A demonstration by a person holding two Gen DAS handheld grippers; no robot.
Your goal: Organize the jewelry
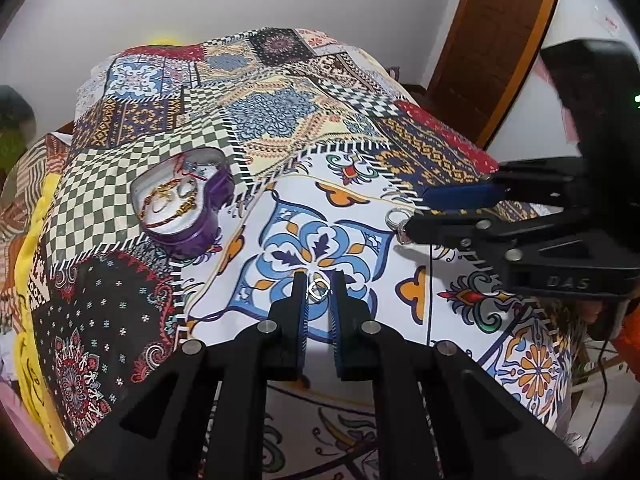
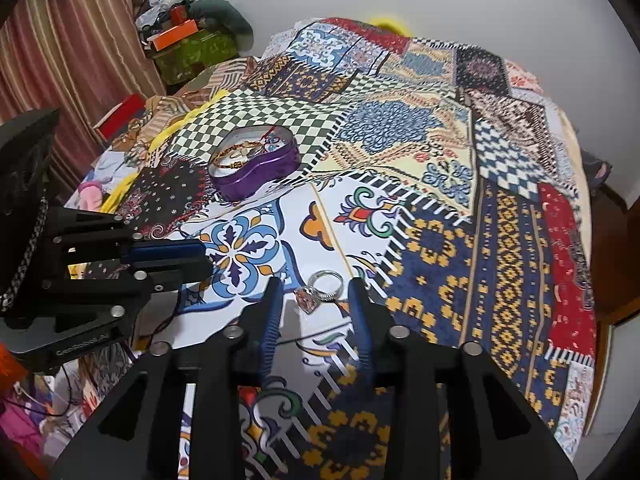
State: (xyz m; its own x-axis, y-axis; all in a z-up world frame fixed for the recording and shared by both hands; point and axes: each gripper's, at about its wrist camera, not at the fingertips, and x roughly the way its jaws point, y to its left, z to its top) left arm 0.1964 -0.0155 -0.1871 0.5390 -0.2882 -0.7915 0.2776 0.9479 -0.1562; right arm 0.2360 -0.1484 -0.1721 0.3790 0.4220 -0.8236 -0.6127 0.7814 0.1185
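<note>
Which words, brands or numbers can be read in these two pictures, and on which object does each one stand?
"DAS": raised letters on the black body of the right hand-held gripper, seen in the left wrist view.
"GenRobot.AI": pale print on the body of the left hand-held gripper, seen in the right wrist view; small, so this reading is uncertain.
The purple tin, the patterned bedspread and the boxes by the curtain show no readable text.

Your right gripper [image 2: 314, 294] has its jaws spread wide over the patterned bedspread [image 2: 440, 208]. Two rings sit between the fingertips: a silver band [image 2: 329, 282] and, touching it on the left, a ring with a square stone [image 2: 306, 299]. Neither touches the jaws. Left of your jaws, the left gripper [image 2: 204, 258] comes in sideways. Well ahead and left, a purple tin [image 2: 256, 170] holds gold bracelets [image 2: 236, 156].
</note>
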